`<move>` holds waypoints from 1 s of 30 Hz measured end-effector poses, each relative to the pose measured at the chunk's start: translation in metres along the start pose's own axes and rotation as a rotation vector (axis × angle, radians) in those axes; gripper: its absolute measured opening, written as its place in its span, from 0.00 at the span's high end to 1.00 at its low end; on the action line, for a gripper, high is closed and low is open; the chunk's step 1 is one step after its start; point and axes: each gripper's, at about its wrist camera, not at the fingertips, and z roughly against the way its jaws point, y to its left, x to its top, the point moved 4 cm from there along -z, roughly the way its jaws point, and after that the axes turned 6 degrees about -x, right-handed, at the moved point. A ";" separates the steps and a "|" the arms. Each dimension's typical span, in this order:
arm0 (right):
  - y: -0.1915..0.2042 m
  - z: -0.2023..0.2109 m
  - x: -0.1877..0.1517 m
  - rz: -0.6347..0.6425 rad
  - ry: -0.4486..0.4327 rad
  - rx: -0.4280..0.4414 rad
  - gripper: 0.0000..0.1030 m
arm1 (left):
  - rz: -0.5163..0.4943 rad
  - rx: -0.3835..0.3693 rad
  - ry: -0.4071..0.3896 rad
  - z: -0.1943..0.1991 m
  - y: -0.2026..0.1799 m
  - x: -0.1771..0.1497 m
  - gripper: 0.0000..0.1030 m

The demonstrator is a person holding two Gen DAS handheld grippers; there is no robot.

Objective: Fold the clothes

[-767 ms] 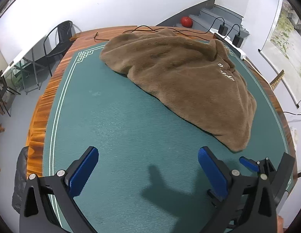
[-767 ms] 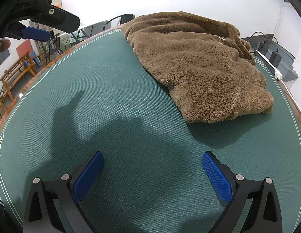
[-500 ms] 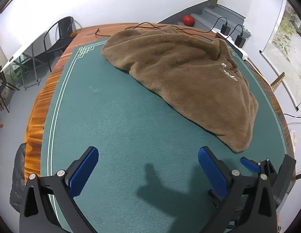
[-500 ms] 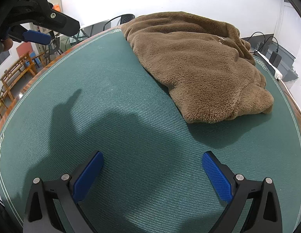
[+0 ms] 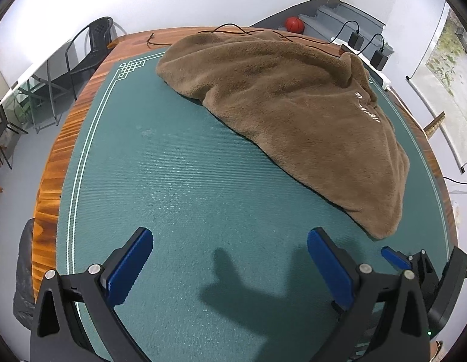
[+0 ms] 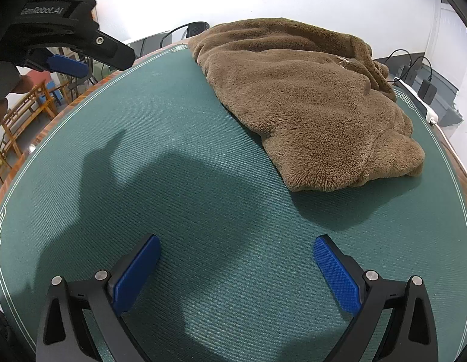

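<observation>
One wooden table (image 5: 61, 150) fills most of both views, and a green mat (image 5: 185, 187) with a thin white border line covers nearly all of its top, leaving bare wood along the left edge and the far edge. On the mat lies a brown fleece garment (image 5: 293, 105) — a bulky, rumpled heap that runs from near the far left corner of the mat across to its right edge, with some pale embroidered lettering (image 5: 367, 109) on its right part. Black cables (image 5: 233, 28) trail over the far edge of the table behind the garment. Beyond that edge, off the table, a black chair (image 5: 91, 48) stands to the left and a red ball (image 5: 294, 24) sits on grey steps. Over the near part of the mat hang both tongs — the left gripper (image 5: 230, 259) and the right gripper (image 6: 236, 267) — each with its blue pads (image 6: 137, 274) spread wide and nothing between them, both well apart from the garment and casting shadows on the bare mat.
</observation>
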 end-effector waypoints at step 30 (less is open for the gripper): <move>0.005 -0.005 0.006 -0.027 0.007 -0.016 0.00 | -0.043 0.027 0.000 -0.005 -0.005 0.006 0.00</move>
